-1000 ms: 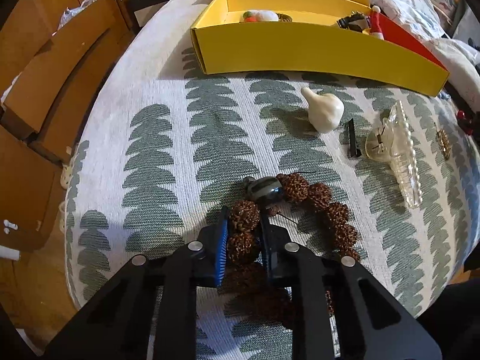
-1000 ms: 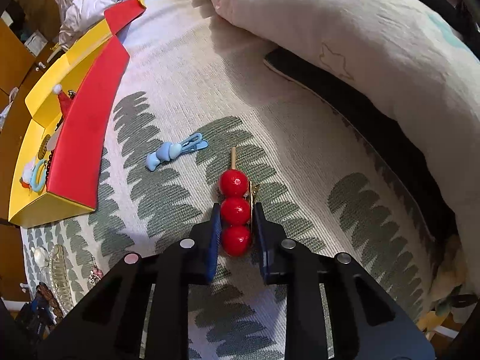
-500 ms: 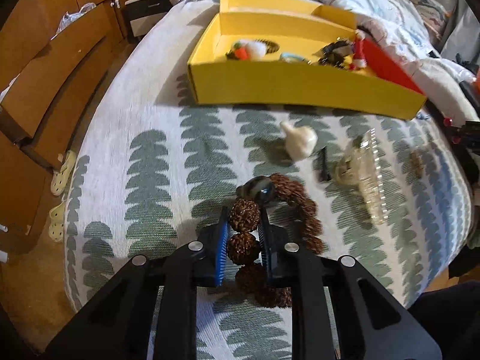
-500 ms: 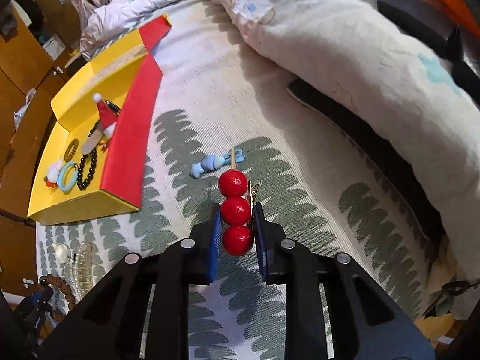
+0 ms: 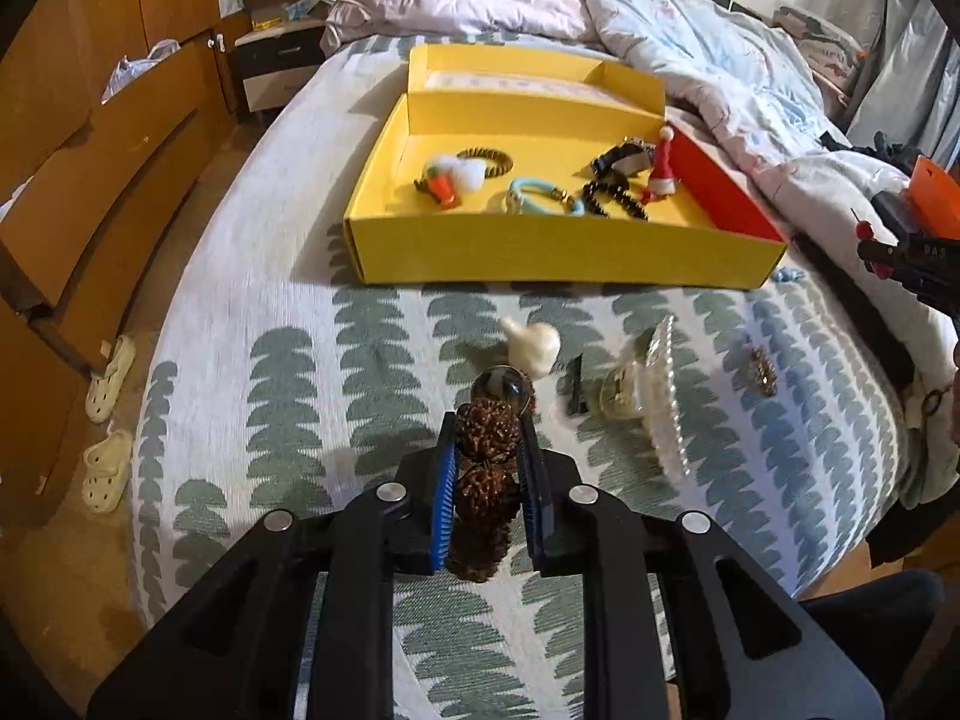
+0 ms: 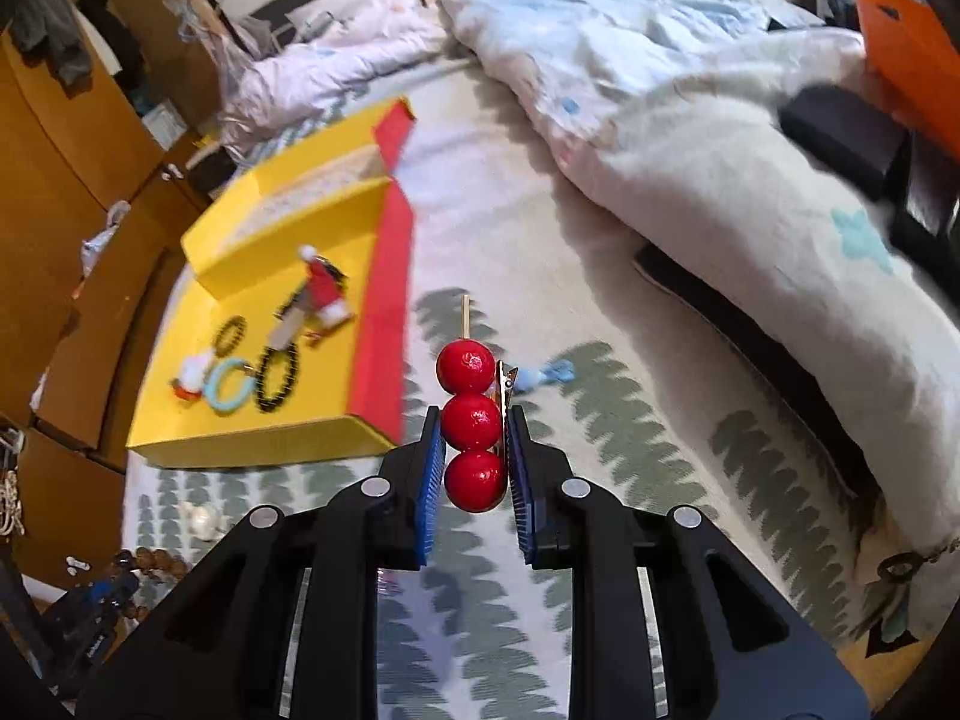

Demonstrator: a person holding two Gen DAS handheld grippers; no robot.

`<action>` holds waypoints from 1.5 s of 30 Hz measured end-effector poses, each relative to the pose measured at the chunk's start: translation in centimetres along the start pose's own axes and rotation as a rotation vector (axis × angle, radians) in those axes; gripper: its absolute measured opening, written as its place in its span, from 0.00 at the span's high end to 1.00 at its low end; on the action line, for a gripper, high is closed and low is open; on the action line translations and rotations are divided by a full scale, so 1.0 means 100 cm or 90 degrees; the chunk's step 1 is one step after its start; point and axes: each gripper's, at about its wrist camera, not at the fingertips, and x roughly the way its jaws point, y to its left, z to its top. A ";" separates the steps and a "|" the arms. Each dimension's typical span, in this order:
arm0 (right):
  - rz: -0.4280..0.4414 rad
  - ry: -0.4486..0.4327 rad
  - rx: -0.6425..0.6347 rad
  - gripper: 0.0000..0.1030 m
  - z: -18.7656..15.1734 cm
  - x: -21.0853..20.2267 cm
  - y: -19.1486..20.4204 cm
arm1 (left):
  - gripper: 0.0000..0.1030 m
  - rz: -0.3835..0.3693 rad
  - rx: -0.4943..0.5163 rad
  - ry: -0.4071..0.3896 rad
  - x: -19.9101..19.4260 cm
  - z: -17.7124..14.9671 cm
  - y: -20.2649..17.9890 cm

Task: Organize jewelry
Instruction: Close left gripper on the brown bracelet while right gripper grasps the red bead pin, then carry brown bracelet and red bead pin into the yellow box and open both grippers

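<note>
Both claws lifted above a patterned bed, each clamped on a piece of jewelry.

The left claw [image 5: 487,438] is closed on a brown seed-bead bracelet [image 5: 485,483], whose lower beads hang out of sight behind the fingers. The right claw [image 6: 475,433] pinches a hair clip of 3 red balls [image 6: 471,409], gripping the lower 2; its metal clip part is barely visible. Beyond sits the yellow box [image 5: 564,252], holding several small pieces blurred in the right view. A clear hair claw clip [image 5: 654,396] lies on the bedspread [image 5: 288,312].
</note>
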 end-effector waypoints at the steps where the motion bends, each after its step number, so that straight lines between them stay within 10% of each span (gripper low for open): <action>1: 0.006 -0.003 -0.006 0.79 0.001 -0.002 0.006 | 0.81 -0.001 -0.001 -0.004 -0.001 0.002 -0.001; 22: 0.139 0.024 -0.070 0.79 0.020 0.049 0.111 | 0.81 -0.011 -0.007 -0.104 -0.040 0.087 -0.015; 45: 0.079 0.114 -0.071 0.79 0.037 0.141 0.110 | 0.81 -0.073 0.052 -0.011 0.095 0.212 -0.051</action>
